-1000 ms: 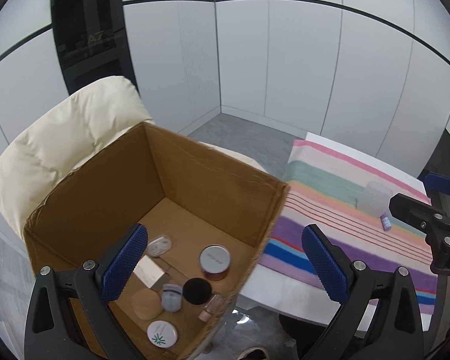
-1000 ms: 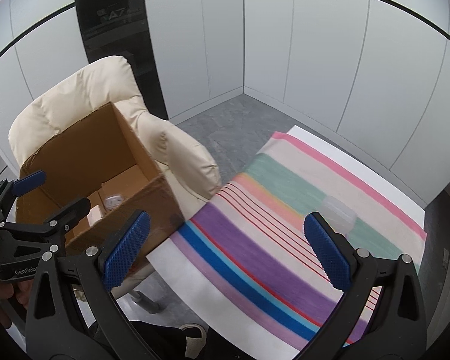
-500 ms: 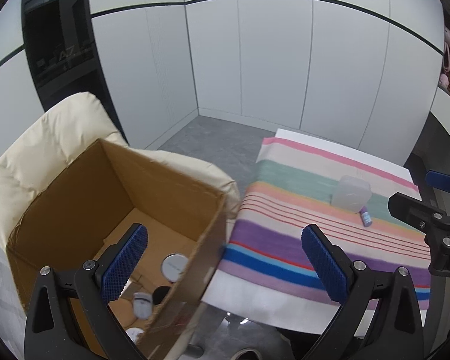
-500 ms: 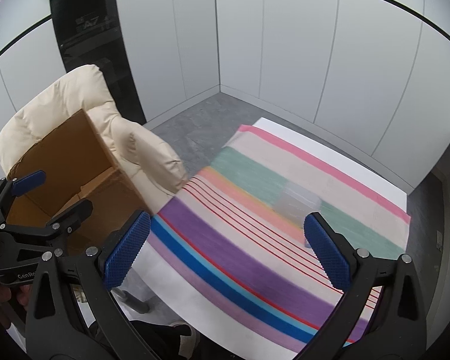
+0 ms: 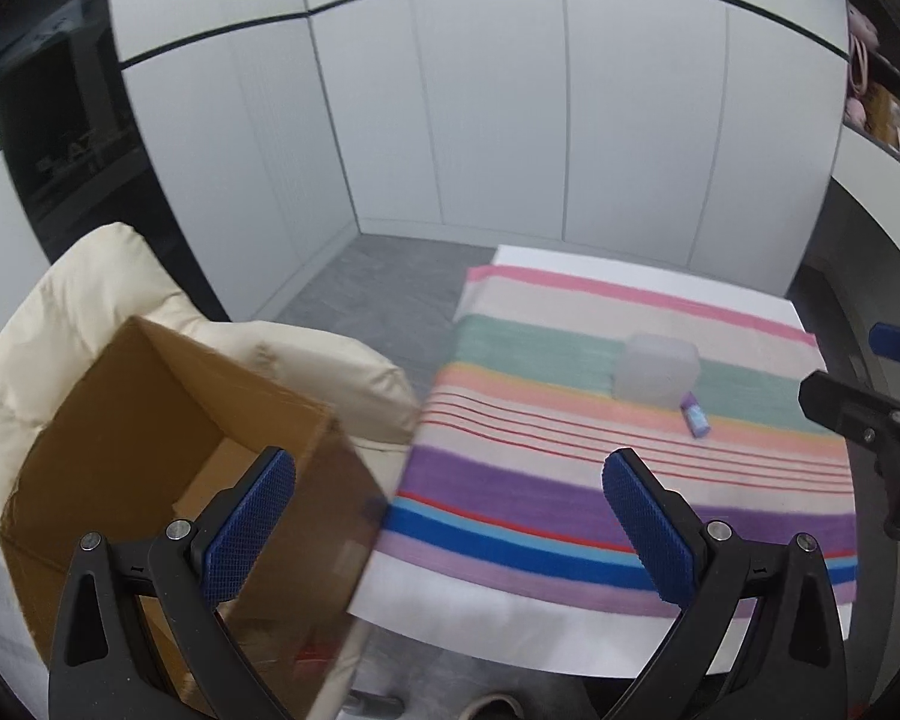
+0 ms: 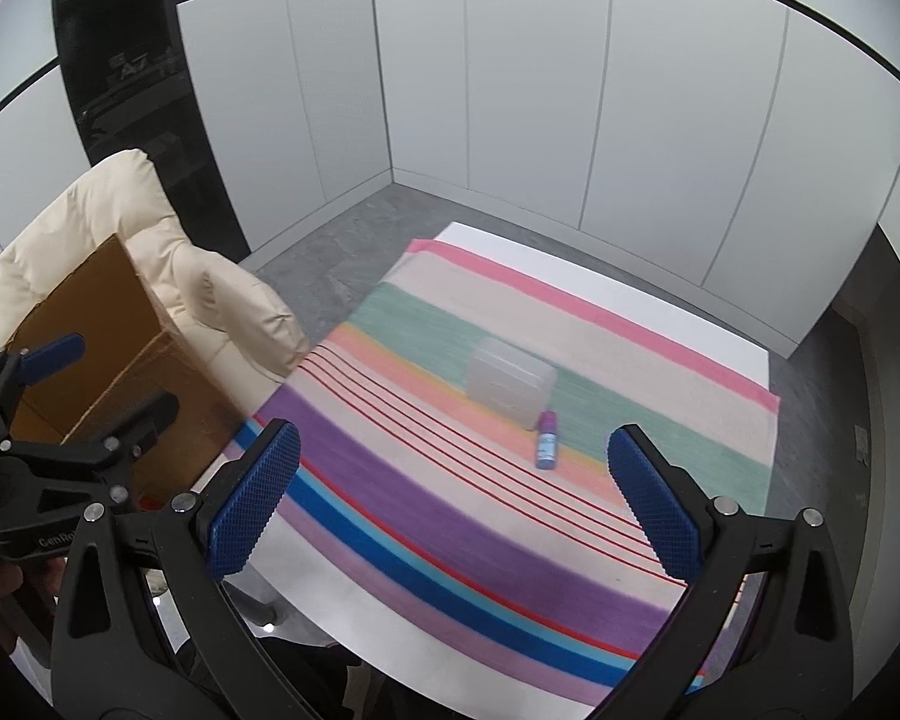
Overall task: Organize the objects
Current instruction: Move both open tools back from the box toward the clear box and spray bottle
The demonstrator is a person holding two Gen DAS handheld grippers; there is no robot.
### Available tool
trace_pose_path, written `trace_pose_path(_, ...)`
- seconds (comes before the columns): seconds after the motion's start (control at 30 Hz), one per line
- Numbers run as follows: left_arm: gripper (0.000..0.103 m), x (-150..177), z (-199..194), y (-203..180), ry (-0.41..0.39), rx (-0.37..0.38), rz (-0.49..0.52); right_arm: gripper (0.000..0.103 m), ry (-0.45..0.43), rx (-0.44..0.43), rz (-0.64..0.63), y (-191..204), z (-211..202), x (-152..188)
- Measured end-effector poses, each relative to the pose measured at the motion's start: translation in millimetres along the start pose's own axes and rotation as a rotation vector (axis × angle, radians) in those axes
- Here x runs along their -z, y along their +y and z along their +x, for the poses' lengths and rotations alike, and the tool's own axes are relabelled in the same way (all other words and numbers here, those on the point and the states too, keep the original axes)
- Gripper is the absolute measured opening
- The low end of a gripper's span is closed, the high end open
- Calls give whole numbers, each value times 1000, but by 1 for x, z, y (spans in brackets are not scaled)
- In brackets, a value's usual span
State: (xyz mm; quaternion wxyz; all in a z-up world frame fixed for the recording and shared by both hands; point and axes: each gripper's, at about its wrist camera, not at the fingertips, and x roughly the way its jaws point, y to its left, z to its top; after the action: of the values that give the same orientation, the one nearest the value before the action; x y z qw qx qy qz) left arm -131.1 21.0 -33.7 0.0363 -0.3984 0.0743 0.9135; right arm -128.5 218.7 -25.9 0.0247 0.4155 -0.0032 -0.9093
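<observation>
We note a translucent lidded box (image 6: 509, 387) upright on the striped table (image 6: 390, 480), small purple-blue tube (image 6: 546, 439) lying just beside it, open cardboard box (image 5: 150, 420) on a cream chair (image 5: 60, 312).

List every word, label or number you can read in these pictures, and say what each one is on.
"GenRo", cut off there: white lettering on the left gripper body, seen from the right wrist view.
Pale characters on the black wall panel: too blurred to read.
Print on the small purple tube beside the clear plastic box: too small to read.
</observation>
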Motion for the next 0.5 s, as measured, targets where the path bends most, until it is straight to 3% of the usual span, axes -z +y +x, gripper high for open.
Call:
trace_pose_path(0.17,103,0,4,-34,-7,-10,94,103,3,24,24,-21,-5,7)
trace_pose_path(0.5,103,-7,14,-65,57,105,106,103,39,73,88,-65,-6,27)
